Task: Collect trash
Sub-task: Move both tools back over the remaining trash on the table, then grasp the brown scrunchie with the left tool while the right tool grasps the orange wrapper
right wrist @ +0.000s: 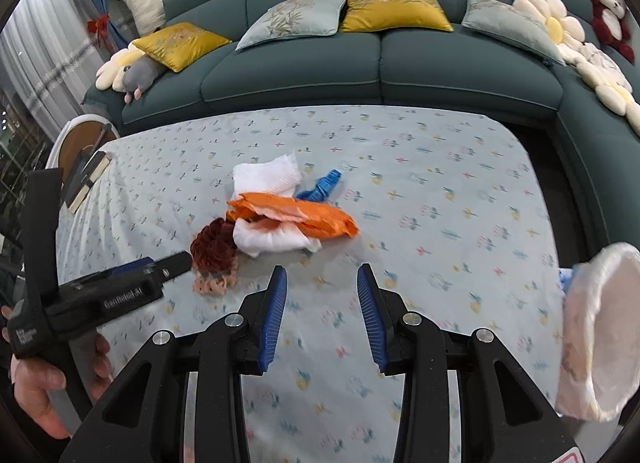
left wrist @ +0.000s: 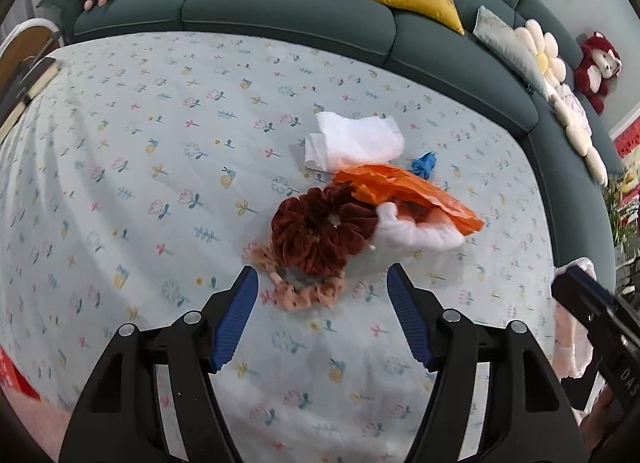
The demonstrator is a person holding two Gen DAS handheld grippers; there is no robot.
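Note:
A small heap lies on the flowered tablecloth: a dark red scrunchie, a pink dotted scrunchie, a crumpled orange wrapper, white tissue, a white wad and a blue scrap. My left gripper is open, its jaws just short of the scrunchies. My right gripper is open and empty, a little before the white wad. The left gripper also shows in the right wrist view beside the red scrunchie.
A pale bag with its mouth open hangs at the table's right edge. A dark green sofa with cushions and plush toys wraps the far and right sides. Books lie at the table's left end.

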